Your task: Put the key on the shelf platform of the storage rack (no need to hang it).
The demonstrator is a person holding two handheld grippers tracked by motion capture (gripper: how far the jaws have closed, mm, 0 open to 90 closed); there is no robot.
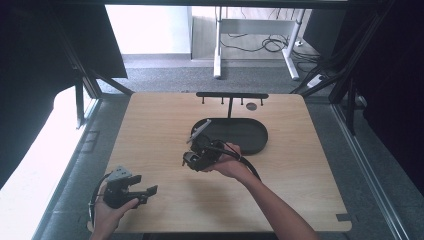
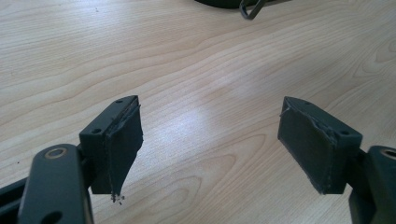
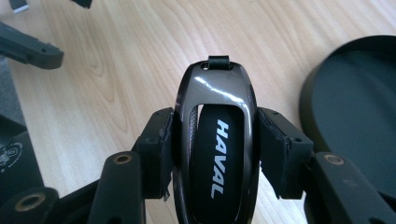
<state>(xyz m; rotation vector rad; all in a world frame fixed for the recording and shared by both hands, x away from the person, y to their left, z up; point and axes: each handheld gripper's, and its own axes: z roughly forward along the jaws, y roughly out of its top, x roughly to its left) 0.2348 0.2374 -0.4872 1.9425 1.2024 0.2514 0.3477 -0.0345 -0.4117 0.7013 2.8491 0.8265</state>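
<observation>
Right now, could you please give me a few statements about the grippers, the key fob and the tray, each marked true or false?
1. The right gripper is shut on the key fob. True.
2. The left gripper holds a second fob. False: it is open, with bare table between its jaws.
3. The fob reads HAVAL. True.
4. The fob lies in the black tray. False: it is held in front of the tray.

My left gripper (image 1: 131, 188) rests low near me, jaws spread wide; my right gripper (image 1: 196, 156) reaches forward, jaws clamped tight.
</observation>
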